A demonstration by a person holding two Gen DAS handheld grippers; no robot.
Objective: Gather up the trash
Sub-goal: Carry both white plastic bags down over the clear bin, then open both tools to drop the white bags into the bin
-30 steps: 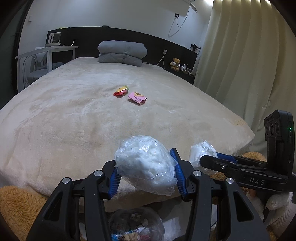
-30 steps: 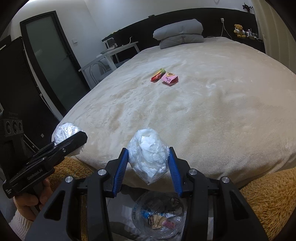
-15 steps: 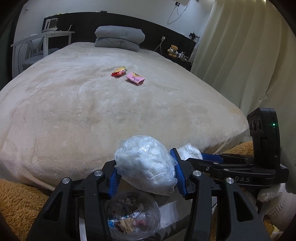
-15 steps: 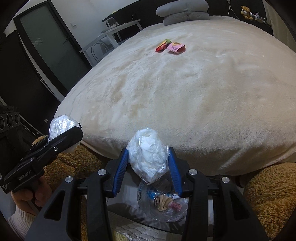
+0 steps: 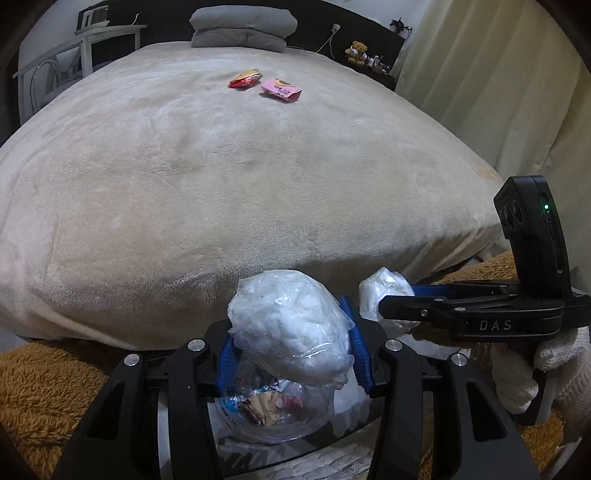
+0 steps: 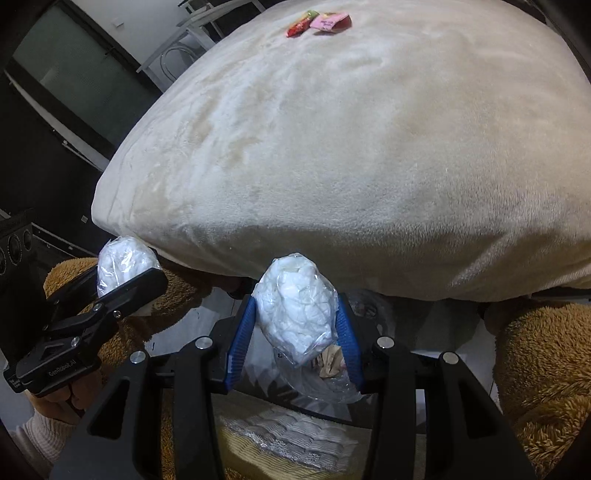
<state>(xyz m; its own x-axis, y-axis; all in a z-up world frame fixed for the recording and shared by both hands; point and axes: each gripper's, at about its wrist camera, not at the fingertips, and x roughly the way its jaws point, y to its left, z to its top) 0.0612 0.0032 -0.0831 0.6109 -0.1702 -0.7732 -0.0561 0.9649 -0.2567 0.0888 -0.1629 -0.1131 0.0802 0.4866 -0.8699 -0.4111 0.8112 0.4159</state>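
Left gripper (image 5: 291,345) clamps a tissue-filled plastic bag (image 5: 291,332) – long axis crosswise. Right gripper (image 6: 295,325) pinches a second tissue bag (image 6: 297,308) – upright, above a clear trash bag (image 6: 325,384).

A wide bed (image 5: 229,177) under a cream plush blanket fills the frame, grey pillows (image 5: 242,26) at top centre, pale curtains (image 5: 498,74) upper right, a white desk (image 5: 107,35) upper left.
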